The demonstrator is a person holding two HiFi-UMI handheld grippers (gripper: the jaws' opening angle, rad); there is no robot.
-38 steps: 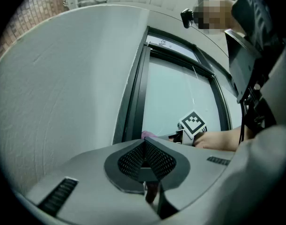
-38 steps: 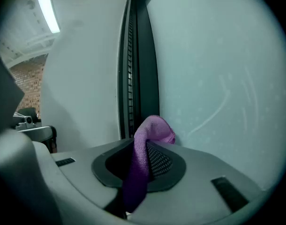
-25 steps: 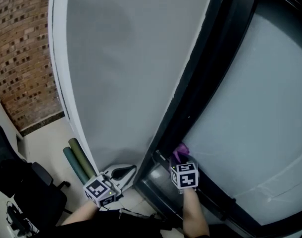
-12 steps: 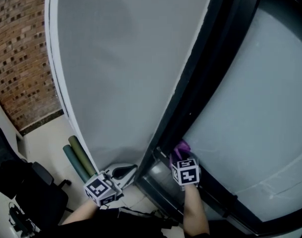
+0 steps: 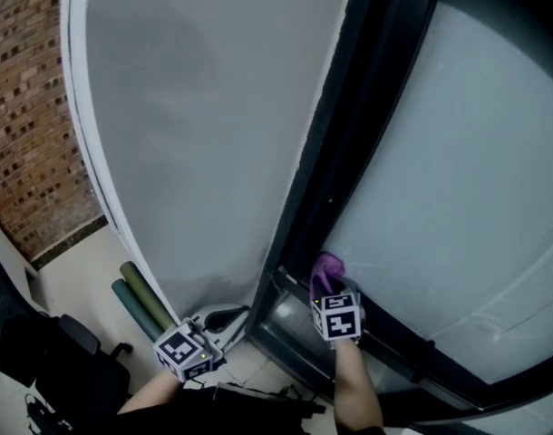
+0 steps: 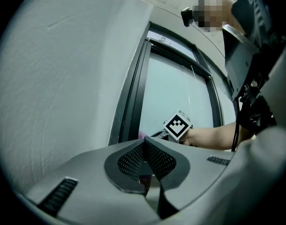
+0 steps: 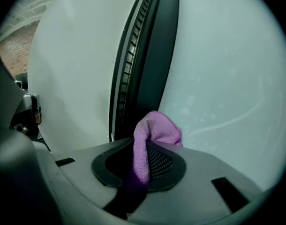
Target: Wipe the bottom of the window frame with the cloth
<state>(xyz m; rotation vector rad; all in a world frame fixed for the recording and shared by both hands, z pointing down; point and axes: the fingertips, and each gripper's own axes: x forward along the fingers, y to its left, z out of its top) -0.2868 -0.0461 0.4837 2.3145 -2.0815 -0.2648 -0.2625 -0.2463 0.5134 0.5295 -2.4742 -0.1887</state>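
Note:
A purple cloth point(image 7: 152, 135) is pinched in my right gripper point(image 7: 145, 149), whose jaws are shut on it. In the head view the cloth point(image 5: 327, 270) pokes out ahead of the right gripper point(image 5: 335, 308) at the bottom corner of the dark window frame point(image 5: 299, 252), beside the frosted glass point(image 5: 458, 188). My left gripper point(image 6: 145, 161) is shut with nothing between its jaws; it hangs low at the left point(image 5: 188, 350), away from the frame. The left gripper view shows the right gripper's marker cube point(image 6: 177, 125) by the frame.
A white wall panel point(image 5: 195, 134) runs left of the frame, with brick wall point(image 5: 23, 125) further left. Two green rolls point(image 5: 140, 302) and a white-and-black object point(image 5: 224, 318) lie on the floor. A black office chair point(image 5: 50, 361) stands at the lower left.
The head view has shifted a little, so the frame and wall sit further left. My right gripper with the cloth stays at the frame's bottom corner; the left gripper has barely moved.

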